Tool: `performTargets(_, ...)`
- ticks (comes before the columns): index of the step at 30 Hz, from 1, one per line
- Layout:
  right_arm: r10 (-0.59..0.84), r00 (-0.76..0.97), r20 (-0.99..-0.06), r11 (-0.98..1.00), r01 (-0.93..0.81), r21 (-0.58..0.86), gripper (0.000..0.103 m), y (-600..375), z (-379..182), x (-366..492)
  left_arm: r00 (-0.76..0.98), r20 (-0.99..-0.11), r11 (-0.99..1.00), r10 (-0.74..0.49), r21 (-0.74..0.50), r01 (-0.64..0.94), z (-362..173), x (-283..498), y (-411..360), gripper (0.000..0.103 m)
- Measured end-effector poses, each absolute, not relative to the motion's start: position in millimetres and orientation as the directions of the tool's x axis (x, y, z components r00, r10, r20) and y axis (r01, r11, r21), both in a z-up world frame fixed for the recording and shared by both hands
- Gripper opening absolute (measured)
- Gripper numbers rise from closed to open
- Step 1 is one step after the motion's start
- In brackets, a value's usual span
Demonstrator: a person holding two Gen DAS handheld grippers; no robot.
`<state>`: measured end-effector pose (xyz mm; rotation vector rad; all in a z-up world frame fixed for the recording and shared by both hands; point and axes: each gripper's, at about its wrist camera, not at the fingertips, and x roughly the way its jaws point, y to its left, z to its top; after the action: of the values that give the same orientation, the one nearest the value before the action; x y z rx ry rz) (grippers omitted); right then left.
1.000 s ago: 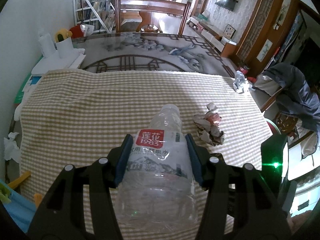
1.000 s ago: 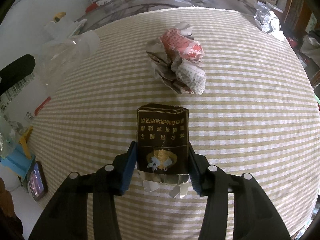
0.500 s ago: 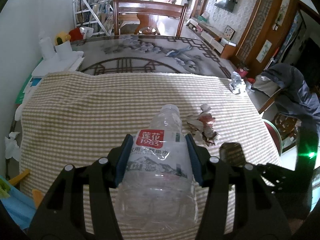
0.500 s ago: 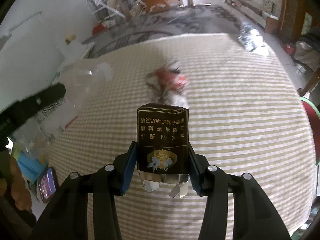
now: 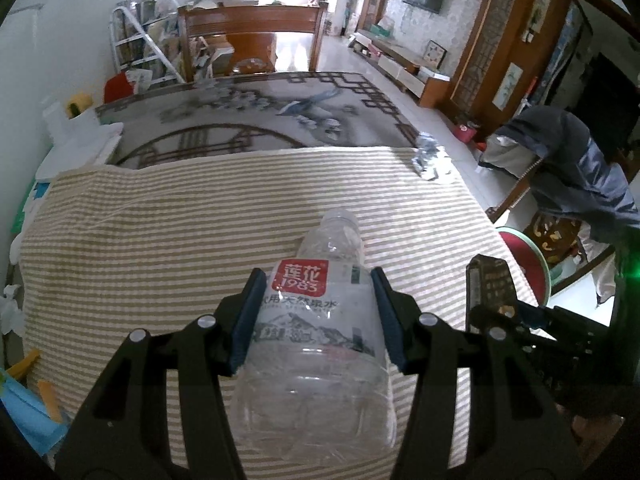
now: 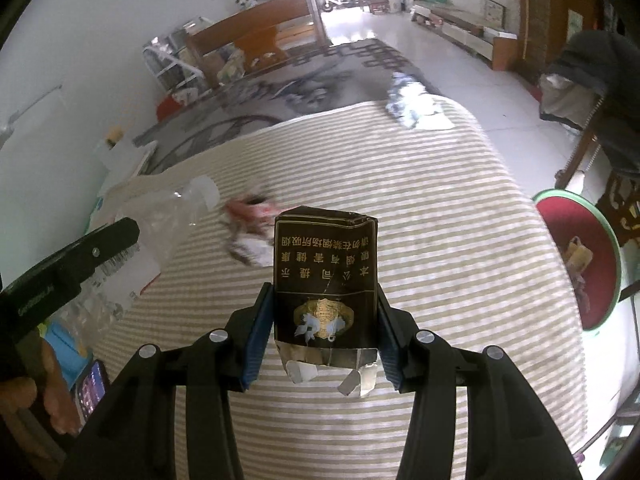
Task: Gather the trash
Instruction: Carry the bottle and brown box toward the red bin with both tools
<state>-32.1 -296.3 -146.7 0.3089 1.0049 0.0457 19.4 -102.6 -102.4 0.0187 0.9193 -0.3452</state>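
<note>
— Lifted higher than a second ago? Cigarette pack (image 6: 325, 276) now well above the striped cloth (image 6: 440, 208), crumpled paper (image 6: 250, 232) left behind, beyond the left finger.

— Yes. Right gripper (image 6: 320, 332) clamped on the pack, held upright, probably for carrying to the red bin (image 6: 576, 264), right of the fingers.

— And the other side?

— Left gripper (image 5: 316, 320) closed around the empty bottle (image 5: 316, 320), neck pointing forward past the fingertips. Foil wad (image 5: 430, 158) far ahead, not yet collected.

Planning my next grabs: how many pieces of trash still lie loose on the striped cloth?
2: a crumpled red-and-white paper wad mid-cloth, beside the held dark cigarette pack, and a crumpled silvery wrapper at the far right corner. More may be hidden behind the held items.
</note>
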Motion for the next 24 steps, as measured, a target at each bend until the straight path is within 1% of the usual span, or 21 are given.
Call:
performTargets(6,0.16,0.551,-0.819,0.948,0.145,0.283,0.046,-346.2,-143.6,-38.6,0.533,-0.789,0.931,-0.306,-0.13,0.342,-105.1,16.5,-152.6,0.05)
performTargets(8,0.155,0.556,-0.817,0.945,0.157,0.286,0.046,-362.0,-142.5,-39.7,0.521,-0.793,0.925,-0.315,-0.134,0.355,-107.4,15.9,-168.3,0.045)
performTargets(10,0.15,0.561,-0.814,0.941,0.171,0.291,0.046,-381.3,-141.9,-41.3,0.511,-0.796,0.918,-0.325,-0.136,0.372,-109.0,15.2,-189.8,0.044)
performTargets(12,0.145,0.564,-0.813,0.938,0.185,0.295,0.046,-400.4,-142.8,-42.4,0.503,-0.797,0.911,-0.335,-0.138,0.389,-110.4,14.7,-208.1,0.041)
performTargets(15,0.141,0.561,-0.816,0.933,0.2,0.299,0.046,-422.1,-145.0,-43.3,0.489,-0.801,0.904,-0.345,-0.144,0.402,-112.0,15.2,-228.4,0.041)
performTargets(19,0.147,0.556,-0.818,0.926,0.213,0.311,0.046,-444.6,-148.3,-46.6,0.497,-0.812,0.921,-0.308,-0.123,0.37,-115.1,20.1,-228.2,0.041)
performTargets(24,0.181,0.535,-0.825,0.914,0.217,0.342,0.046,-455.3,-159.1,-44.2,0.45,-0.864,0.945,-0.224,-0.08,0.318,-133.6,18.1,-202.9,0.047)
